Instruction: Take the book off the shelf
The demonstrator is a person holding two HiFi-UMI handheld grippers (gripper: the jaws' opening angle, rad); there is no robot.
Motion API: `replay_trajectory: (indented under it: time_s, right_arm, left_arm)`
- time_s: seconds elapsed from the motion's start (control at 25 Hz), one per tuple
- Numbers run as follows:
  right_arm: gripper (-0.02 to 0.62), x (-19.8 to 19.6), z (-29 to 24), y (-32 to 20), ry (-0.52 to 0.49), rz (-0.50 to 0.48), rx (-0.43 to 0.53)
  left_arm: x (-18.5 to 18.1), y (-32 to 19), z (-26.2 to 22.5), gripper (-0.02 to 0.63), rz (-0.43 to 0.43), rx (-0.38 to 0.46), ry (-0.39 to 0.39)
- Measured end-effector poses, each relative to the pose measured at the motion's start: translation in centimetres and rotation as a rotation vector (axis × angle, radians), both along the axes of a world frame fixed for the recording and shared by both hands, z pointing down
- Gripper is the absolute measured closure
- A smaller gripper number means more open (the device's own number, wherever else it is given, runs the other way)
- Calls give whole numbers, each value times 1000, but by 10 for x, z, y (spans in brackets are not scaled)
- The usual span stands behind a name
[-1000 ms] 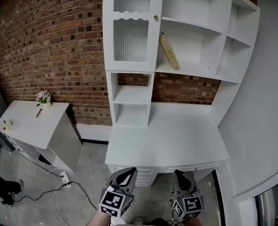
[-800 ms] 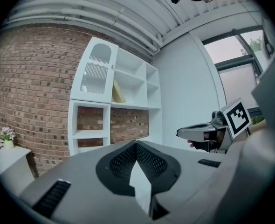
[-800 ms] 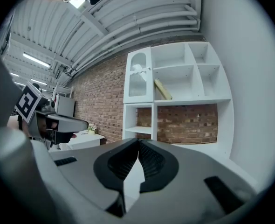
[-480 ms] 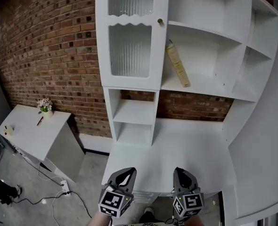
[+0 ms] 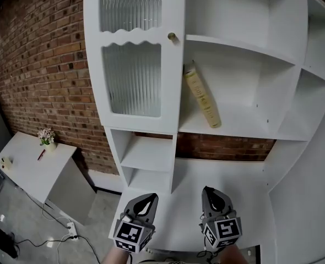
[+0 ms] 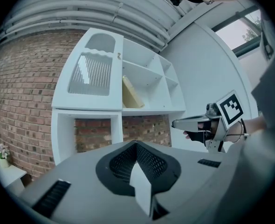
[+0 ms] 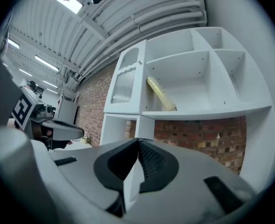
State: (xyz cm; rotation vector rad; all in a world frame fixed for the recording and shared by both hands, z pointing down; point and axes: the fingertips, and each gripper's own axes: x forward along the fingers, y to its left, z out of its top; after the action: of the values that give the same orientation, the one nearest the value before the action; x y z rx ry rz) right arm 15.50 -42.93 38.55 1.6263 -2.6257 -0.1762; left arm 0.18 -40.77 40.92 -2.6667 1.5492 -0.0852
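While your left hand-held gripper [image 5: 146, 202] and right hand-held gripper [image 5: 212, 198] sit closed and empty, the slim yellow book [image 5: 202, 97] leans well above them.

Three cameras, all turned on the white shelf unit [image 5: 245, 130].
The head view looks from high up, forward and steeply down, with the left gripper [image 5: 146, 198] and right gripper [image 5: 210, 193] close under the lens at its bottom edge. Each gripper view sits low behind its own closed jaws and tilts up at the unit, catching the other gripper off to one side. All three share the leaning book [image 5: 202, 98] and the brick wall [image 5: 41, 65].
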Motion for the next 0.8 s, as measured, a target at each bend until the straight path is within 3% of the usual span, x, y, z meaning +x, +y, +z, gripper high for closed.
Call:
replay_trajectory:
  time_s: [0.36, 0.56, 0.8]
  right_arm:
    - [575, -5, -69, -67, 32, 99, 117]
    - [323, -6, -119, -117, 102, 183, 164]
    - [181, -11, -170, -176, 222, 276, 187]
  left_arm:
    - [1, -59, -24, 600, 80, 19, 3]
    - [-8, -84, -38, 600, 116, 58, -10]
    - [-18, -100, -35, 600, 137, 53, -2]
